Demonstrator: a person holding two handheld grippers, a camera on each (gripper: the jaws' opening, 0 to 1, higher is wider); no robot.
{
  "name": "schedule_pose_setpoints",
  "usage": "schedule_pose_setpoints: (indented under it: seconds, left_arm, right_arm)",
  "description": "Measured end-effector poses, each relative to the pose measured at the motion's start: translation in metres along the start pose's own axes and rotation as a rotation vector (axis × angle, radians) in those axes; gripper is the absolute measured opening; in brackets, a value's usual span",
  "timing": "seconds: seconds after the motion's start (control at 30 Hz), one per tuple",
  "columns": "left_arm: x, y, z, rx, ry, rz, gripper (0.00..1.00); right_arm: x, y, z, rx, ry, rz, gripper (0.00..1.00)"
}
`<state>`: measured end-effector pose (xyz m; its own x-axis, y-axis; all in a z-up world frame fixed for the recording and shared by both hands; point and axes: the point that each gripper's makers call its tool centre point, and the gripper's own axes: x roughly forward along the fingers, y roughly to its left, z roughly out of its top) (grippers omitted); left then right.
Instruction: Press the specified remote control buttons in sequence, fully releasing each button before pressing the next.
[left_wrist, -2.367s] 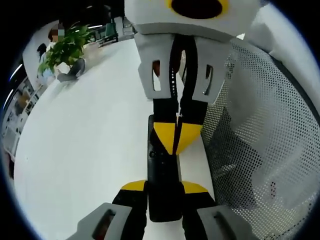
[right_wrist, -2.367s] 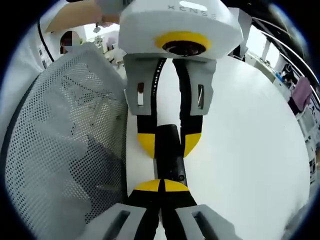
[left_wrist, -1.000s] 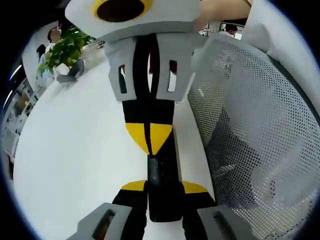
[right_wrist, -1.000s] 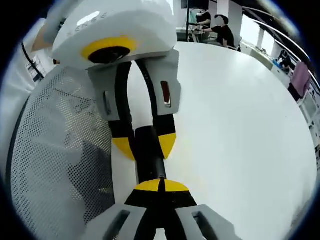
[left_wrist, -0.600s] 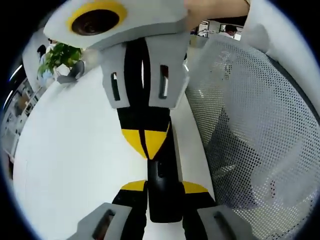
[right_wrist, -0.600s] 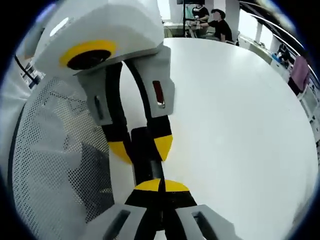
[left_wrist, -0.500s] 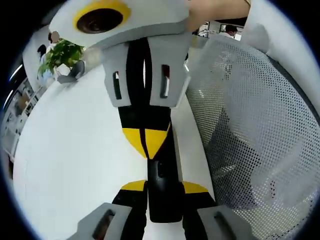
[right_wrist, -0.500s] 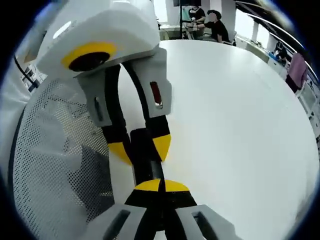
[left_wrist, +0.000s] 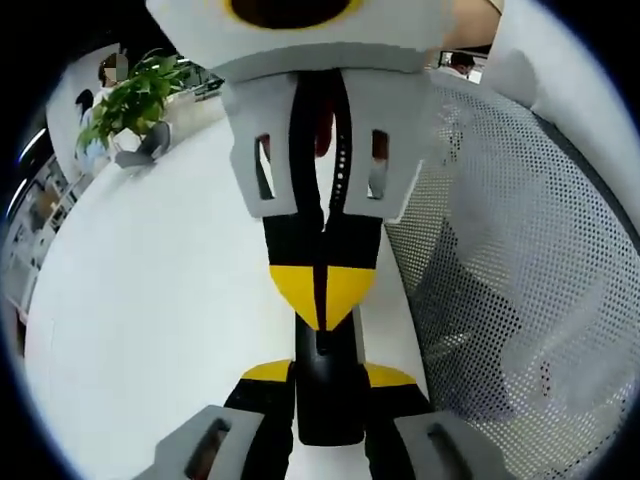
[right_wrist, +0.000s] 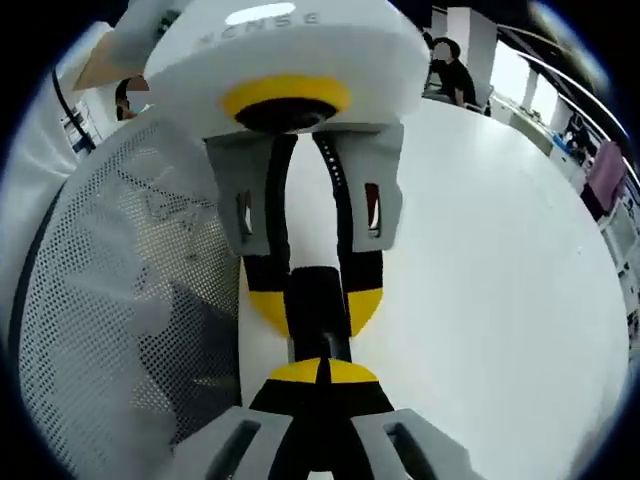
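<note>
Remote (left_wrist: 327, 385) clamped in left gripper (left_wrist: 328, 374) over table (left_wrist: 150, 300).
Right gripper (left_wrist: 322, 298) fingers pinched together, tips on remote.

Black remote (left_wrist: 327, 385), yellow-tipped tools (left_wrist: 322, 290)

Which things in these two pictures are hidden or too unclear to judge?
- Remote control, left gripper view: button labels too small; right gripper covers its far end.
- Remote control, right gripper view: the right gripper's closed fingers hide whether they touch a button.
- Potted plant, left gripper view: small, blurred.
</note>
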<state>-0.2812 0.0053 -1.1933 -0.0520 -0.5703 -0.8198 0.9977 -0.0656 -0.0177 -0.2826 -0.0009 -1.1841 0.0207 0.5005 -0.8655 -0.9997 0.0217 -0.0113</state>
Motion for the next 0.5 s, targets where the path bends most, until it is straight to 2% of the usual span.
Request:
schedule_pose_setpoints:
  seconds: [0.17, 0.37, 0.5]
  left_arm:
    - [0.0004, -0.0003, 0.0007, -0.012, -0.033, 0.006, 0.25]
    - [0.0007, -0.0006, 0.0019, -0.013, -0.034, 0.009, 0.24]
    - [0.0006, -0.0009, 0.0022, -0.015, -0.035, 0.010, 0.24]
  right_arm:
    - [0.0041, 0.0003, -0.0005, -0.019, 0.018, -0.024, 0.00]
    - [0.0054, -0.0023, 0.0001, -0.023, 0.018, -0.042, 0.00]
    - [0.0036, -0.0030, 0.0001, 0.029, -0.023, -0.019, 0.00]
